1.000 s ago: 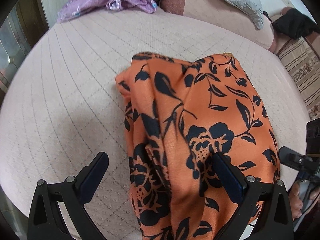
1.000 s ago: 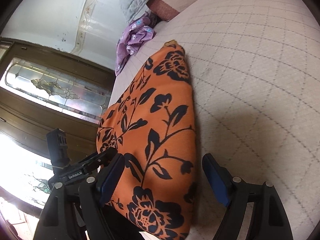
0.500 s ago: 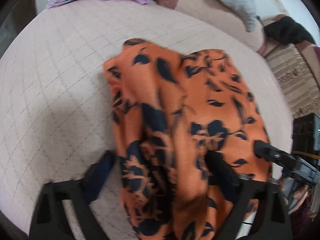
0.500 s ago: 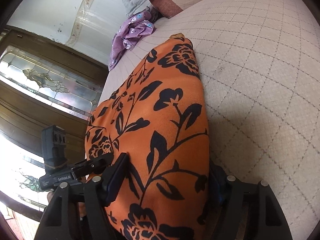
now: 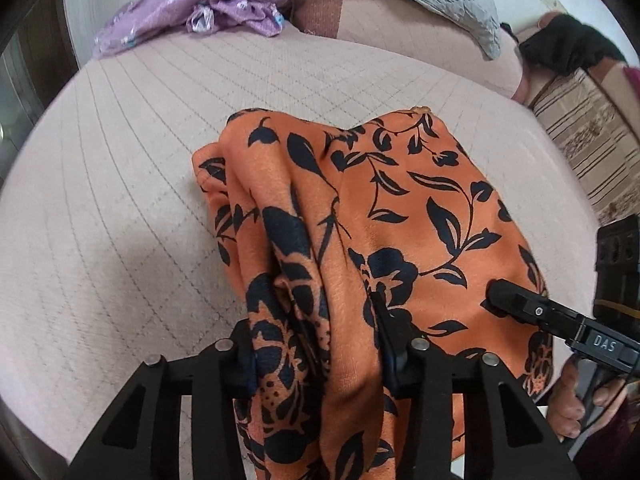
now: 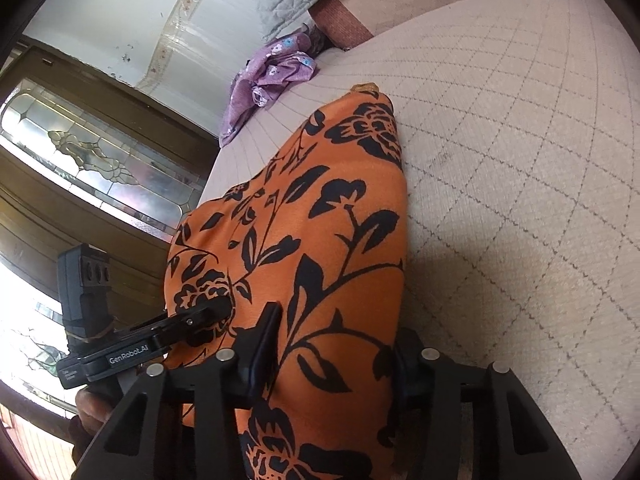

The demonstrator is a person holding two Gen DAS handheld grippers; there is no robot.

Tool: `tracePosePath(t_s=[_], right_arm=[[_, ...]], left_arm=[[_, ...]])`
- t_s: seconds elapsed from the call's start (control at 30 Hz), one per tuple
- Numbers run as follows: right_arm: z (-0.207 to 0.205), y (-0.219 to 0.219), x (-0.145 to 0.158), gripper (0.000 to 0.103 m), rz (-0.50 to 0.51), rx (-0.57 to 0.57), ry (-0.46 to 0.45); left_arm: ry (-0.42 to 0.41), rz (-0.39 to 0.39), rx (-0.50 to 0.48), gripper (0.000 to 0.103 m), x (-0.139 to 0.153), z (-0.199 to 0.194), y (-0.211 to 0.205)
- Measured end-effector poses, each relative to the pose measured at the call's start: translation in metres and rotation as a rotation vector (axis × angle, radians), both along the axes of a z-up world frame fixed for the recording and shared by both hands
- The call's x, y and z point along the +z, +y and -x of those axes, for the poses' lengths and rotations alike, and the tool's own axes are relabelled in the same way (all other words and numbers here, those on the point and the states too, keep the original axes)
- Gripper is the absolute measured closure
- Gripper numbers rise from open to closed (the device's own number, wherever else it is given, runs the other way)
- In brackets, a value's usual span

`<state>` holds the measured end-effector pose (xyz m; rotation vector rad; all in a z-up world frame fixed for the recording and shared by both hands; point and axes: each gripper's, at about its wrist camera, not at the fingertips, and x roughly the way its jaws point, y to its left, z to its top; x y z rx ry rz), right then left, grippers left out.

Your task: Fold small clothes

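Both grippers, left (image 5: 320,356) and right (image 6: 332,356), pinch the orange dress's (image 5: 360,220) near edge on the bed (image 5: 120,200). Recommend lifting both together, keeping the edge taut and level.

Left gripper (image 5: 320,344) and right gripper (image 6: 332,348) both have jaws clamped.

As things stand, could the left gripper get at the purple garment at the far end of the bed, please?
Probably not yet: the left gripper is shut on the orange floral cloth, so it would have to let go first. Beyond that, only open bed cover lies before the purple garment.
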<state>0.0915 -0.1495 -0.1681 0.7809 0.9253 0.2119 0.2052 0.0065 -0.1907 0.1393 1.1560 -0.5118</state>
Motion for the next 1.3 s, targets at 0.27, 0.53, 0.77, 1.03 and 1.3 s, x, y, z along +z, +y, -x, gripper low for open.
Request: tracePosePath(t_s=[0.27,0.53,0.77,1.03,1.3], right_arm=[[0.019,-0.015,0.01,0.06,0.009,-0.008,-0.038],[0.019,-0.028,-0.009,0.05,-0.051,-0.005,0.014],[0.016,-0.02,-0.007,0.052,-0.034,0.004,-0.01],[0.033,-0.025,0.038,0.061,0.1,-0.024,-0.142],[0.061,-0.079,0.069,0.061,0.144,-0.089,-0.204]], left_arm=[[0.015,-0.022,-0.007,0.057,0.003,0.011,-0.011],[0.253,0.099,0.06,0.018,-0.034,-0.01,0.001],[0.144,0.065,0.052,0.058,-0.019,-0.006,-0.014],[0.009,0.042,0.006,0.065,0.023,0.018,-0.042],[-0.102,-0.01,-0.082,0.065,0.053,0.043,-0.111]])
